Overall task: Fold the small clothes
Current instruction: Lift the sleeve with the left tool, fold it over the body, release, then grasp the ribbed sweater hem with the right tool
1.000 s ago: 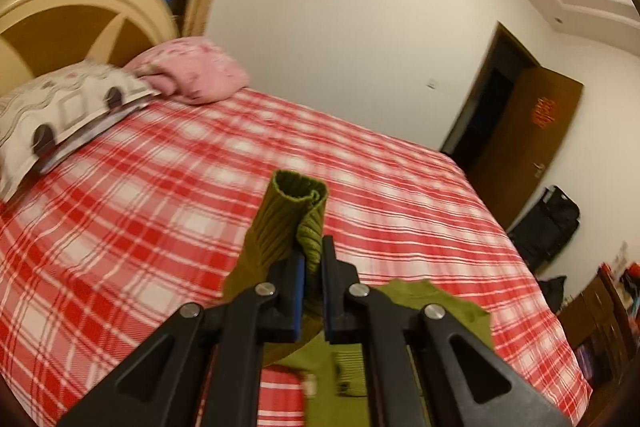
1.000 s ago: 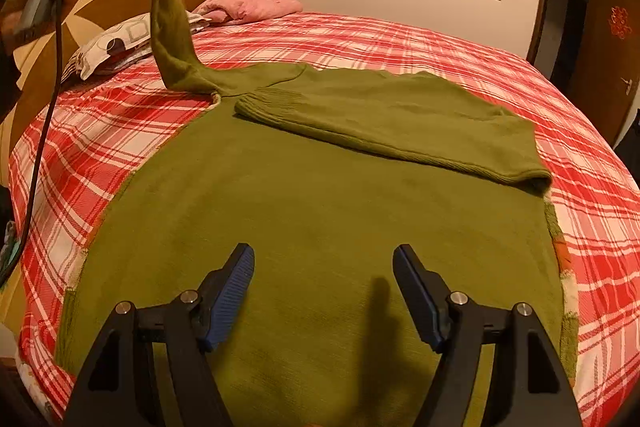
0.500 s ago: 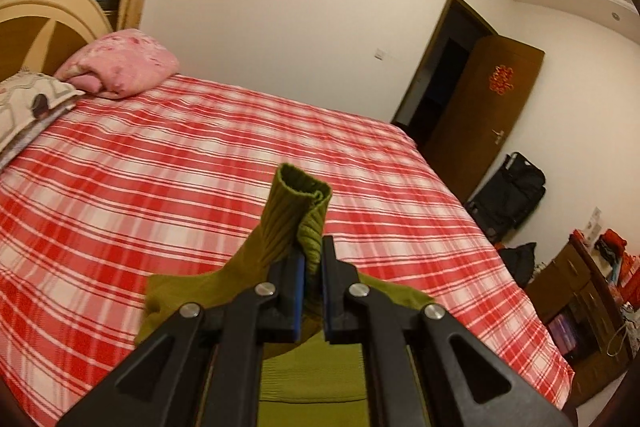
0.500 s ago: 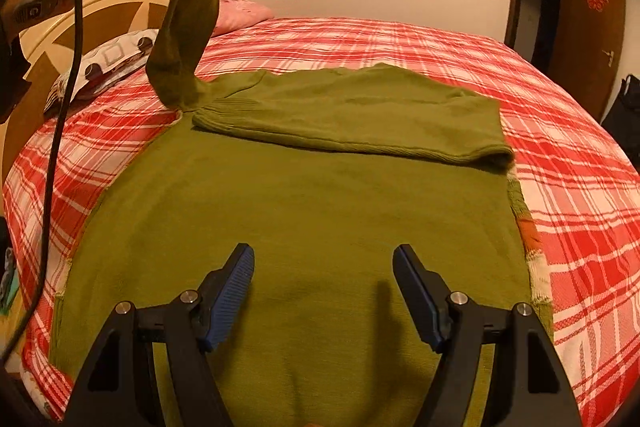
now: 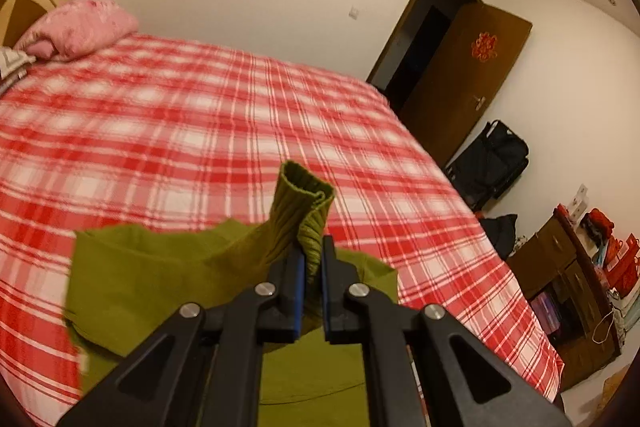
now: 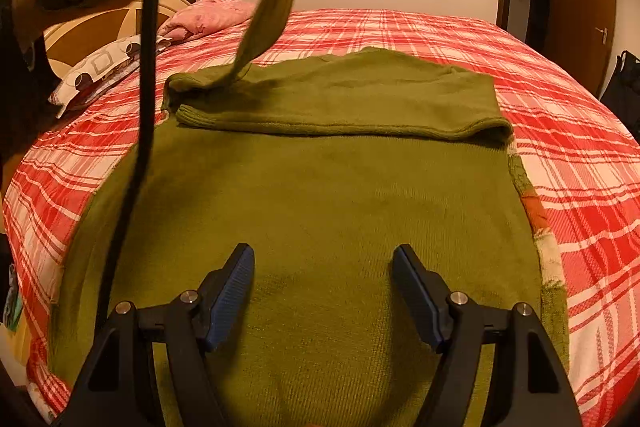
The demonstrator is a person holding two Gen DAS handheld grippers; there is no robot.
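Two blue pads of the left tongs clench the ribbed sleeve cuff, lifted clear so it can swing across. From the right wrist, the green sweater lies flat on the bed (one sleeve already folded in); right tongs hover released above it.

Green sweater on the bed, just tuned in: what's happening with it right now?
A person is folding the sweater, which lies flat on the checked bed. The left gripper is shut on the ribbed cuff of one sleeve and holds it lifted above the sweater. The other sleeve already lies folded across the sweater's far part. The right gripper hovers open over the near part, holding nothing.
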